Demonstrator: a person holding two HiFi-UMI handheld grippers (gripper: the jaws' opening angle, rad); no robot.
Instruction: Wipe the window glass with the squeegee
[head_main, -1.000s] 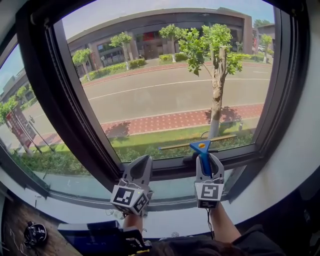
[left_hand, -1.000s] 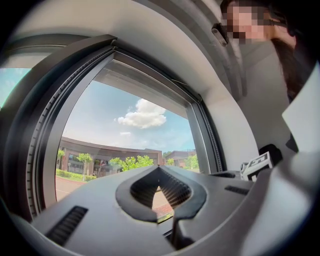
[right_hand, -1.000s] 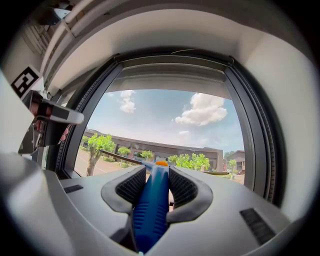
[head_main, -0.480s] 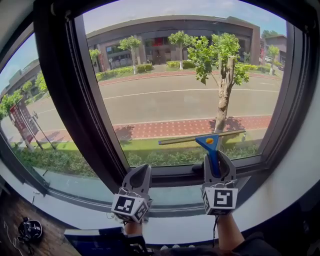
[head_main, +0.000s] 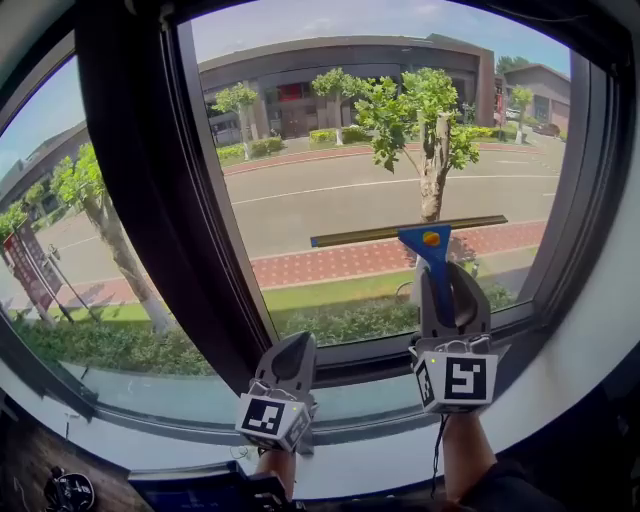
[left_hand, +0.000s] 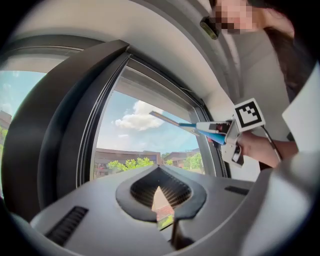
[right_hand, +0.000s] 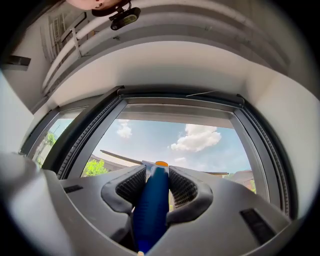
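Observation:
The squeegee (head_main: 430, 250) has a blue handle, an orange dot and a long dark blade lying across the middle of the right window glass (head_main: 370, 130). My right gripper (head_main: 452, 288) is shut on the handle, just below the blade. In the right gripper view the blue squeegee handle (right_hand: 151, 205) fills the gap of the right gripper (right_hand: 152, 181), with the blade against the sky. My left gripper (head_main: 290, 352) hangs low by the bottom frame, shut, holding nothing. From the left gripper (left_hand: 160, 194) view, the squeegee (left_hand: 197, 128) shows at upper right.
A thick dark mullion (head_main: 165, 200) separates the right pane from a left pane (head_main: 60, 230). The dark bottom frame (head_main: 370, 352) and a white sill (head_main: 380, 440) run below. A white wall (head_main: 610, 330) stands at the right. A dark object (head_main: 66, 490) lies on the floor.
My right gripper has carried the squeegee upward along the glass, from near the bottom frame to about mid-pane. The left gripper has stayed low near the frame.

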